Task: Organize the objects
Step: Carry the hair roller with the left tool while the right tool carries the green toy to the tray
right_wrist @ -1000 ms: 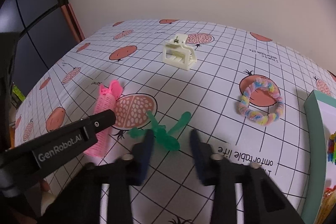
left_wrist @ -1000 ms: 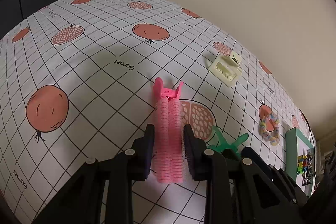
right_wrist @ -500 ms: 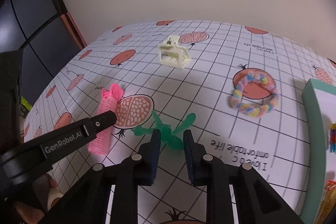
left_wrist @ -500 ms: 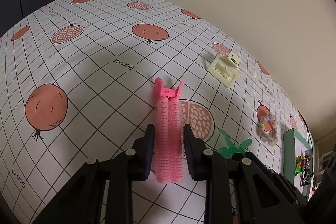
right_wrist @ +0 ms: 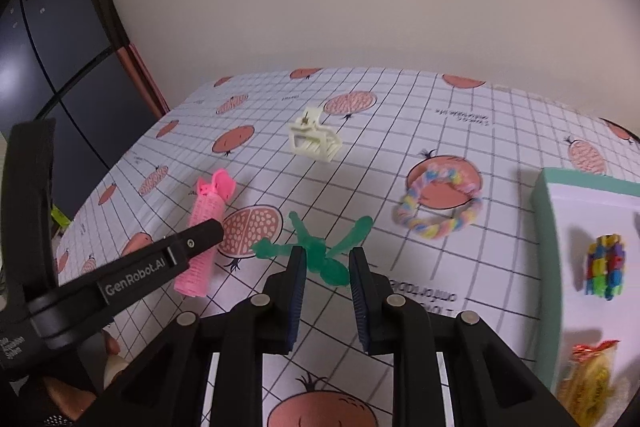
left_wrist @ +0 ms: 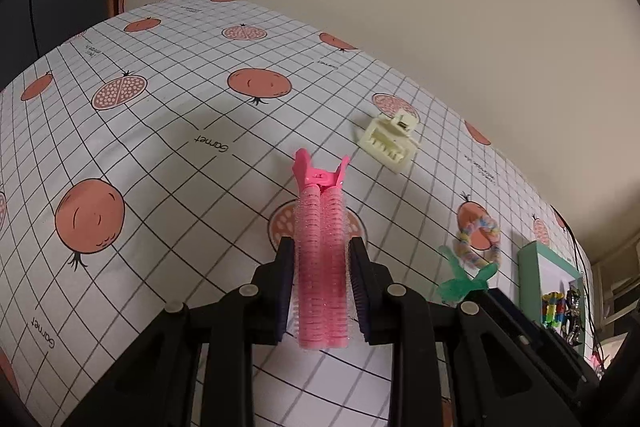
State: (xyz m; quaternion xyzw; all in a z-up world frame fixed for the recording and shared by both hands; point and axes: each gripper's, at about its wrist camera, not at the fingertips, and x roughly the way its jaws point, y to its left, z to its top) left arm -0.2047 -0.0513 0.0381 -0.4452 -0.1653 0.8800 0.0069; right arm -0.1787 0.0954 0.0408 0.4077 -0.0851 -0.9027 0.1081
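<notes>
Pink ribbed hair-roller clip [left_wrist: 320, 259], with its plastic hinge pointing away from us, sits between our left tongs [left_wrist: 322, 291] in the left wrist view; the pads are clamped on its bristly sides, roughly at mid-length. Ahead and right of these tongs a cream plastic claw clip [left_wrist: 390, 141] lies on the pomegranate-print gridded surface [left_wrist: 160, 131], and further right a pastel twisted scrunchie [left_wrist: 478, 239] and a green plastic clip [left_wrist: 464, 277] lie before the teal-rimmed white tray [left_wrist: 532, 267]. We judge the roller springy, so it could squirm or twist out if we lift fast.

From the right wrist view, our right tongs [right_wrist: 327, 287] are closed on the near stem of the green clip, which is thin and spiky. That grip looks shallow, so it might pivot or drop on the way to the tray, which lies to their right. Whether the roller has cleared the surface we cannot tell. The tray is cut off at the edge, its contents only partly legible.
</notes>
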